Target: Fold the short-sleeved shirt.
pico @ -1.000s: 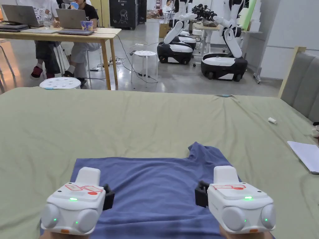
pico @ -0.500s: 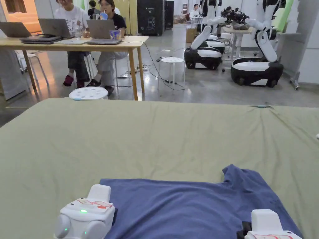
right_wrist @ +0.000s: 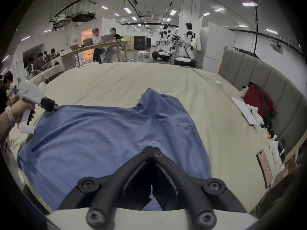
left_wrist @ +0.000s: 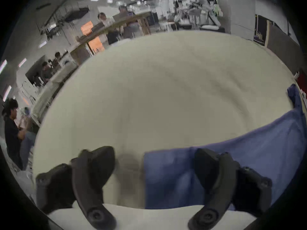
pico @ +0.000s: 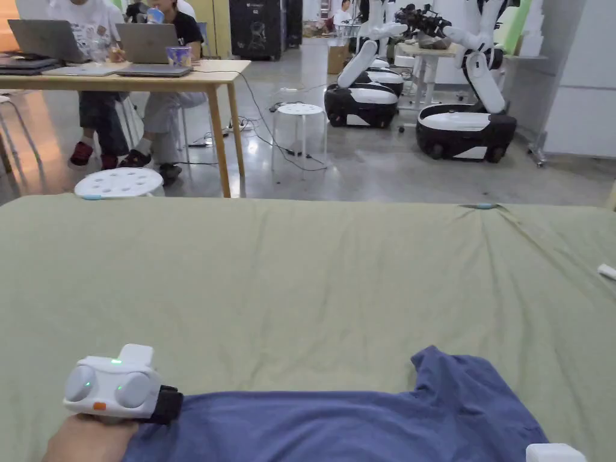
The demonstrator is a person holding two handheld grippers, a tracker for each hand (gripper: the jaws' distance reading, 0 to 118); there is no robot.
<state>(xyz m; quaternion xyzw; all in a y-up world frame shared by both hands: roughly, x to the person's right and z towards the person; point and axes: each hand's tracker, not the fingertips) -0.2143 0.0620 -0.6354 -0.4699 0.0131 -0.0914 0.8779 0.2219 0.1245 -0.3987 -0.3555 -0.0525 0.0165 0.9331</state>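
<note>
Item: blue shirt (right_wrist: 106, 140), lying flat on the green sheet (pico: 301, 283); soft, light, limp. I am spreading the left gripper (left_wrist: 154, 165) wide at its corner; right gripper (right_wrist: 152, 148) is clenched, empty, above its middle. Best hold: hem corners.

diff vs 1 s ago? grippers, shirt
The left gripper has swung out from over the blue short-sleeved shirt to its left corner, jaws open astride the edge. The right gripper, jaws closed, has dropped to the head view's bottom edge. The shirt lies flat as before on the green bedsheet; nothing gripped.
</note>
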